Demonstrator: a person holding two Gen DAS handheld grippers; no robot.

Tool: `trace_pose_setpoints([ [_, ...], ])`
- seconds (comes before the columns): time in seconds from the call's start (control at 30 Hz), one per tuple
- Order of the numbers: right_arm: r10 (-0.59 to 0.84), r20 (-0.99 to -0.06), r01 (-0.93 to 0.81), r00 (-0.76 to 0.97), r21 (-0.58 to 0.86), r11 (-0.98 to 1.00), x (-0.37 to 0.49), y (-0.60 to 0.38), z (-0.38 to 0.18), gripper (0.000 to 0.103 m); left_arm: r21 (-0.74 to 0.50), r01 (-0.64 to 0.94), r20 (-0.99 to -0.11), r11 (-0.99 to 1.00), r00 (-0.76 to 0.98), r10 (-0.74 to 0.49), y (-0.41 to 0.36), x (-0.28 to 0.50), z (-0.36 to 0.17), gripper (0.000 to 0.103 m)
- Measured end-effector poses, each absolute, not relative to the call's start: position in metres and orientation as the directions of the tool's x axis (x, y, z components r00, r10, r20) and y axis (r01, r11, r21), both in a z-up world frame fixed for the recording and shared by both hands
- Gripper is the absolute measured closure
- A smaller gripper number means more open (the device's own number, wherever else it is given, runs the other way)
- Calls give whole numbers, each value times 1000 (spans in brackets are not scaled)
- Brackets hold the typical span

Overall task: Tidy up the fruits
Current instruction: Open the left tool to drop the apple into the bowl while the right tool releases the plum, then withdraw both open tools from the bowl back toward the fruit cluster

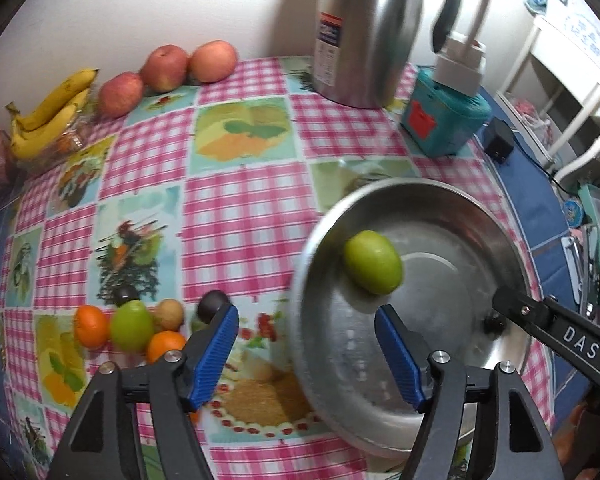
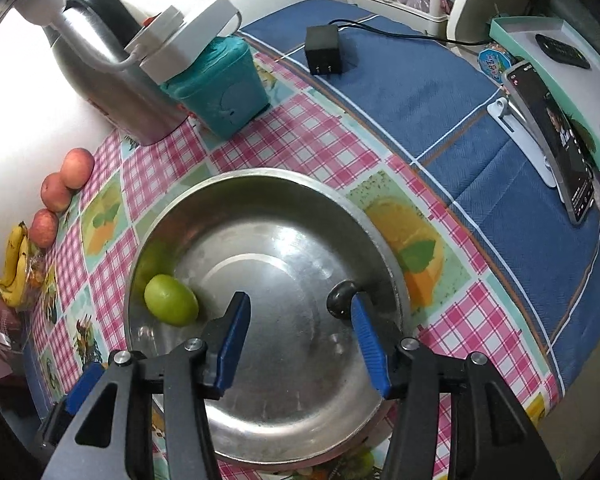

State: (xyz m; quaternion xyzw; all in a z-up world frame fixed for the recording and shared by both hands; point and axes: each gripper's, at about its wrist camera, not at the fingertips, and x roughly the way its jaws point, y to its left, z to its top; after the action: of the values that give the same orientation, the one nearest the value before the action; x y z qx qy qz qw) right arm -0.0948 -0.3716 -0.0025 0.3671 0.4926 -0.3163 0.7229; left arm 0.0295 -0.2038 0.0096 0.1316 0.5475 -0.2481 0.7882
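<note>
A steel bowl (image 1: 380, 194) (image 2: 260, 173) stands on the checked tablecloth. A green fruit (image 1: 374, 262) (image 2: 171, 300) lies inside it by the left wall. My left gripper (image 1: 306, 310) hangs open over the bowl's left rim, the green fruit just beyond its right finger, nothing between its pads. My right gripper (image 2: 300, 298) is open over the bowl's middle. A small dark fruit (image 2: 339, 300) (image 1: 494, 322) rests in the bowl against its right fingertip, not pinched. Left of the bowl sits a cluster: two oranges (image 1: 90, 326), a green fruit (image 1: 132, 324), a tan fruit (image 1: 168, 314) and dark fruits (image 1: 212, 304).
Three apples (image 1: 164, 68) and bananas (image 1: 48, 116) line the wall at the back left. A steel kettle (image 1: 364, 32) and a teal box (image 1: 444, 116) stand behind the bowl. A black charger (image 2: 323, 50) and a phone on a stand (image 2: 552, 140) sit on the blue cloth.
</note>
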Motion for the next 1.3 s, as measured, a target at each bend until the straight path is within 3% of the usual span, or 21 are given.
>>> trace_pose_setpoints([
  [0.13, -94, -948, 808, 304, 205, 552, -89, -368, -3, 49, -57, 497, -929, 866, 292, -229, -192, 37, 7, 23],
  [0.2, -86, -950, 799, 300, 201, 567, -85, -366, -5, 49, -54, 477, -930, 877, 295, -218, -187, 40, 6, 13],
  [0.27, -77, -953, 796, 293, 198, 572, -83, -365, -8, 36, -46, 459, -931, 887, 303, -205, -183, 43, 4, 8],
  [0.4, -73, -958, 791, 277, 185, 583, -80, -362, -11, 34, -25, 429, -936, 903, 307, -171, -175, 48, -3, 3],
  [0.83, -71, -960, 777, 271, 174, 605, -73, -359, -14, 33, 4, 375, -941, 927, 316, -124, -163, 56, -11, 0],
  [0.93, -96, -958, 771, 269, 154, 618, -72, -357, -13, 7, 4, 365, -939, 931, 322, -122, -160, 58, -11, 0],
  [1.3, -92, -953, 749, 288, 165, 642, -67, -354, -13, 6, 23, 386, -916, 922, 377, -135, -153, 57, -6, 0],
])
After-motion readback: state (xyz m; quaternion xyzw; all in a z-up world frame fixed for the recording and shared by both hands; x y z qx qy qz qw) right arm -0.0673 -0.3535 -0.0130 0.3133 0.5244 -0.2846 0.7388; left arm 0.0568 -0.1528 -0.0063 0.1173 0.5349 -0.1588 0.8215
